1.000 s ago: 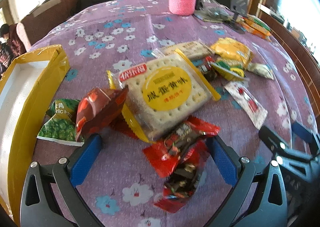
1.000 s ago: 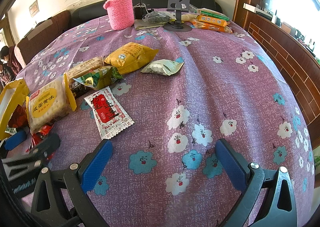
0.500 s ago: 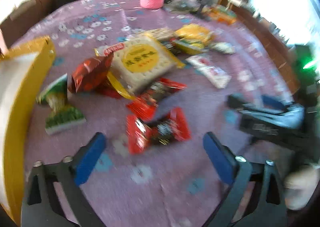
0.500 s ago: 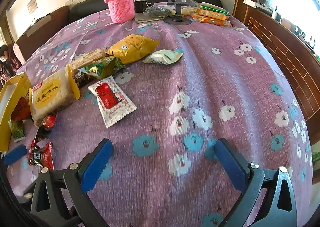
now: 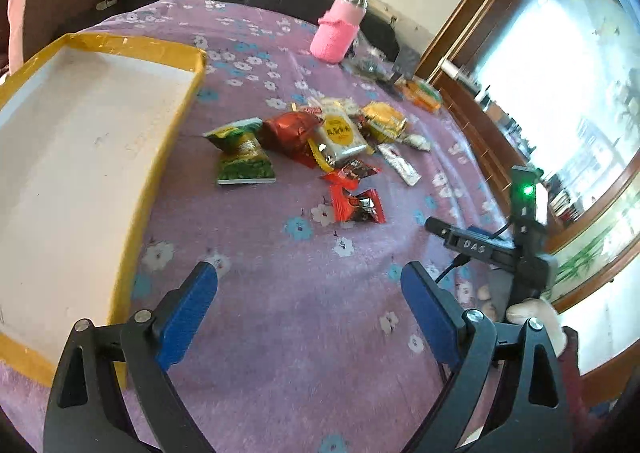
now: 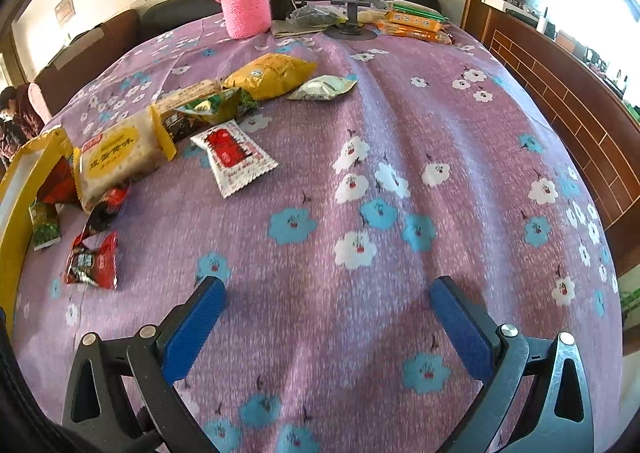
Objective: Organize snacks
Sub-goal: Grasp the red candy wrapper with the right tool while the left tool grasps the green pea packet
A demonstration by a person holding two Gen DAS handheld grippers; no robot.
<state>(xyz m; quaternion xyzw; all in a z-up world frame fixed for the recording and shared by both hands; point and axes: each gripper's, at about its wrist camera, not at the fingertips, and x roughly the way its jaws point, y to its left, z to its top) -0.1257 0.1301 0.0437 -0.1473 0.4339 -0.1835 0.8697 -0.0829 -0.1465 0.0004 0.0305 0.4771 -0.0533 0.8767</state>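
Holding the left claw (image 5: 308,273) released, jaws wide and grasping nothing, low over the worktop (image 5: 280,313) just beside the near corner of the yellow-rimmed box (image 5: 176,125). Probably standing back far enough to take in box and snacks together before choosing a target. Holding the right claw (image 6: 328,289) likewise released and unloaded, above bare flowered cloth to the right of the pile. It seems parked out of the left one's path.

Leaving the box hard against the pile's left side, presumably as the place for the snacks. No snack visible in the part of its white floor that shows, so judging the sorting barely begun. All the snacks lying loose on the cloth between box and right claw, several overlapping.

Counting the pile:
- one green pea packet (image 5: 242,157), nearest the box
- one red foil pack (image 5: 290,131), touching it
- one cracker pack (image 5: 340,133) with a round yellow label
- two small red-and-black packs (image 5: 358,205), the closest to both claws and likely the easiest first pick
- one white sachet (image 6: 234,155) with a red print
- one long biscuit pack (image 6: 188,93)
- one green-and-yellow pack (image 6: 212,107)
- one yellow bag (image 6: 268,73)
- one silvery pack (image 6: 322,87)

Ten at least; cannot tell whether more hide beneath.

At the far edge, well apart: one pink-sleeved flask (image 6: 244,1) and one phone stand (image 6: 352,9).
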